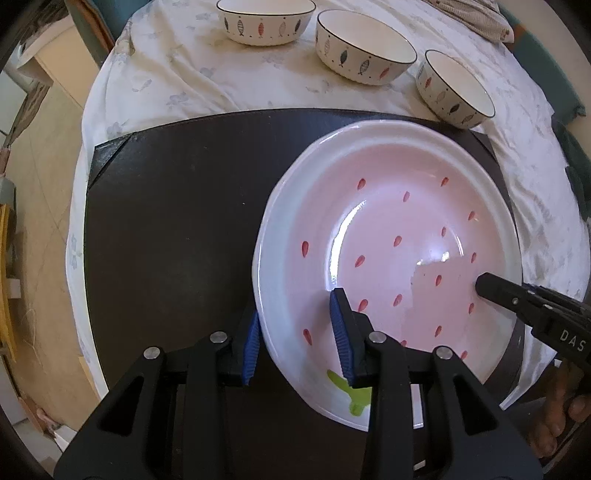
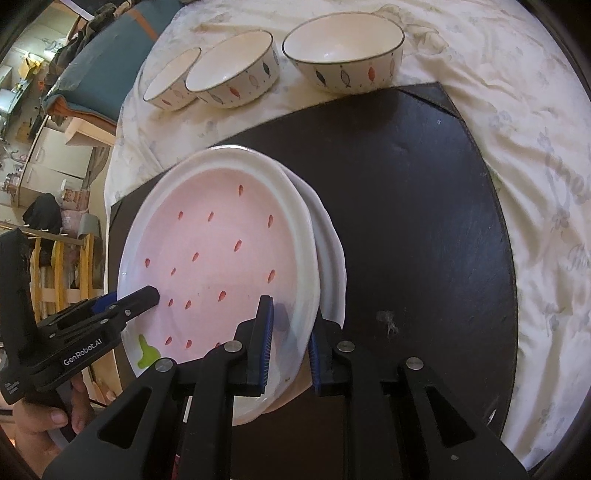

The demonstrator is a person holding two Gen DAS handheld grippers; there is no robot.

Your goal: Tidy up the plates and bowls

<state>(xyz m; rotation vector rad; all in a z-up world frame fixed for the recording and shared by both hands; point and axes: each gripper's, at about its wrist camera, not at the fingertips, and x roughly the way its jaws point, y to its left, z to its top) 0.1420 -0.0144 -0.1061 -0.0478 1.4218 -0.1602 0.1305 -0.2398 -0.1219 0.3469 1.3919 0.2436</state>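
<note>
A pink strawberry-pattern plate (image 1: 388, 236) with a white rim lies on top of a second white plate (image 2: 332, 254) on the dark mat (image 1: 177, 229). My left gripper (image 1: 295, 332) straddles the plate's left rim, one blue pad inside and one outside, jaws still apart. My right gripper (image 2: 290, 332) straddles the plate's right rim the same way. The right gripper shows in the left wrist view (image 1: 491, 286), and the left gripper shows in the right wrist view (image 2: 144, 295). The plate also shows in the right wrist view (image 2: 221, 258).
Three white fish-pattern bowls (image 1: 266, 22) (image 1: 365, 46) (image 1: 456, 86) stand in a row on the wrinkled tablecloth (image 1: 166, 74) behind the mat. They also show in the right wrist view (image 2: 343, 51). The mat (image 2: 406, 221) is bare to the right. The round table's edge drops off to the left.
</note>
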